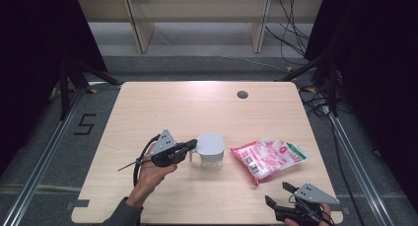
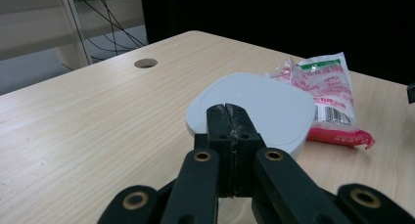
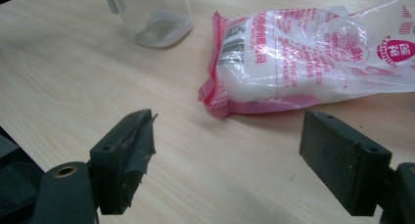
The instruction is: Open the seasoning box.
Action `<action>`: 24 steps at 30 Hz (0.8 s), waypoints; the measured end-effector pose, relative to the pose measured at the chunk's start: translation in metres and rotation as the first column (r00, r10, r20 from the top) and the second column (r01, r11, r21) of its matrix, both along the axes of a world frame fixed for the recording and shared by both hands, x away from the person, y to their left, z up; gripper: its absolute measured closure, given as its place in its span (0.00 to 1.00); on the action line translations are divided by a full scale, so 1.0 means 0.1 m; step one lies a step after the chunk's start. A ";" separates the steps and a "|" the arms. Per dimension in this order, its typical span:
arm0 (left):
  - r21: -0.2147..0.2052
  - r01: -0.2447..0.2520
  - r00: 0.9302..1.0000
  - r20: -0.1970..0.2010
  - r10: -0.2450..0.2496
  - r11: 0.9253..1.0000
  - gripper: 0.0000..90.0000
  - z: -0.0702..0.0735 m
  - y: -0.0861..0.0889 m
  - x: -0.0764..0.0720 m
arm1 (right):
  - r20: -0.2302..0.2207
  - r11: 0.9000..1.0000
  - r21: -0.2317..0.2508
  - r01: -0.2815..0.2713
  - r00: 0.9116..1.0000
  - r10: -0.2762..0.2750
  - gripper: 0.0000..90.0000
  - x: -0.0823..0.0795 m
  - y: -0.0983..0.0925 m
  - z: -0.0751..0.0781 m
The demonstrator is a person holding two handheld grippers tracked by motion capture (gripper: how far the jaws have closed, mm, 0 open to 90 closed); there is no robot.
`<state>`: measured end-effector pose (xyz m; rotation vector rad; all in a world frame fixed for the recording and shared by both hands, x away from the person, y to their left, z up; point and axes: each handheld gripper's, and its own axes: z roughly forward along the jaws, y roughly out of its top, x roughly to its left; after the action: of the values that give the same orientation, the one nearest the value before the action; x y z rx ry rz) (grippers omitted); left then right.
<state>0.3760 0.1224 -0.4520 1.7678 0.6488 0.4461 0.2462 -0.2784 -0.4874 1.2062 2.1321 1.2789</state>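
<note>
The left gripper (image 1: 193, 146) has its fingers (image 2: 230, 131) pressed together at the near edge of the white lid (image 2: 254, 109) of a clear jar (image 1: 210, 151); in the left gripper view the closed tips lie against the lid's rim, though whether a handle or tab is pinched between them I cannot tell; the jar stands upright near the middle of the wooden surface (image 1: 162, 107), its glass body (image 3: 155, 16) holding a thin layer of pale grains at the bottom; just to the right of the jar, apart from it, lies a red-and-white plastic bag (image 1: 268, 158) of white granules, flat on its side; the right gripper (image 1: 279, 195) rests at the near edge of the surface, in front of the bag, its fingers (image 3: 128, 153) wide apart with nothing between them; beyond the jar a round cable hole (image 1: 242, 94) sits toward the far edge.
</note>
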 end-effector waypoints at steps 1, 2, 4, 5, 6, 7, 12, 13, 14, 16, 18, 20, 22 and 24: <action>-0.005 0.000 1.000 -0.002 0.000 1.000 0.99 0.00 0.00 0.00 | -0.026 1.000 0.018 0.011 1.000 -0.011 0.24 -0.01 0.02 0.00; -0.006 0.000 1.000 -0.003 0.000 1.000 0.99 0.00 -0.01 0.00 | -0.027 1.000 0.018 0.009 1.000 -0.008 0.24 -0.01 0.02 0.00; 0.000 0.005 1.000 0.000 -0.005 1.000 0.99 0.00 -0.01 0.00 | -0.003 1.000 0.005 -0.006 1.000 0.006 0.24 0.02 0.02 0.00; 0.000 0.005 1.000 0.000 -0.005 1.000 0.99 0.00 0.00 0.01 | -0.023 1.000 0.017 0.006 1.000 -0.005 0.24 0.01 0.05 0.00; -0.005 0.002 1.000 -0.005 -0.002 1.000 0.99 0.00 0.00 0.01 | -0.028 1.000 0.018 0.007 1.000 -0.006 0.23 0.02 0.06 0.00; -0.005 0.002 1.000 -0.005 -0.002 1.000 0.99 0.00 0.00 0.01 | -0.028 1.000 0.018 0.007 1.000 -0.006 0.23 0.02 0.06 0.00; -0.006 0.005 1.000 -0.004 -0.005 1.000 0.99 -0.01 0.00 0.01 | 0.033 1.000 0.005 -0.012 0.999 0.012 0.17 0.13 0.12 0.02; 0.008 0.011 1.000 -0.002 -0.011 1.000 0.99 0.00 0.02 0.02 | 0.016 1.000 0.019 -0.002 1.000 0.002 0.17 0.12 0.16 0.04; -0.005 0.006 1.000 -0.005 -0.006 1.000 0.99 -0.01 0.01 0.01 | 0.057 1.000 0.006 -0.024 0.998 0.023 0.18 0.19 0.19 0.05; -0.006 0.002 1.000 -0.006 -0.002 1.000 0.99 -0.01 0.01 0.01 | 0.036 0.999 0.021 -0.025 0.999 0.024 0.22 0.22 0.25 0.07; -0.008 0.001 1.000 -0.009 -0.001 1.000 0.99 -0.01 0.01 0.01 | 0.050 0.998 0.010 -0.066 0.997 0.065 0.29 0.29 0.28 0.09; -0.006 0.000 1.000 -0.008 0.000 1.000 0.99 -0.01 0.01 0.01 | 0.048 0.997 0.012 -0.072 0.996 0.072 0.31 0.31 0.31 0.10; -0.007 0.001 1.000 -0.009 -0.001 1.000 0.99 -0.01 0.01 0.01 | 0.057 0.995 0.019 -0.094 0.994 0.093 0.40 0.37 0.36 0.11; -0.003 0.000 1.000 -0.009 0.000 1.000 0.98 -0.01 0.02 0.01 | 0.042 0.993 0.031 -0.114 0.993 0.112 0.50 0.44 0.47 0.13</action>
<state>0.3771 0.1245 -0.4532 1.7681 0.6558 0.4368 0.2903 -0.2313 -0.4749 1.0762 2.1856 1.3796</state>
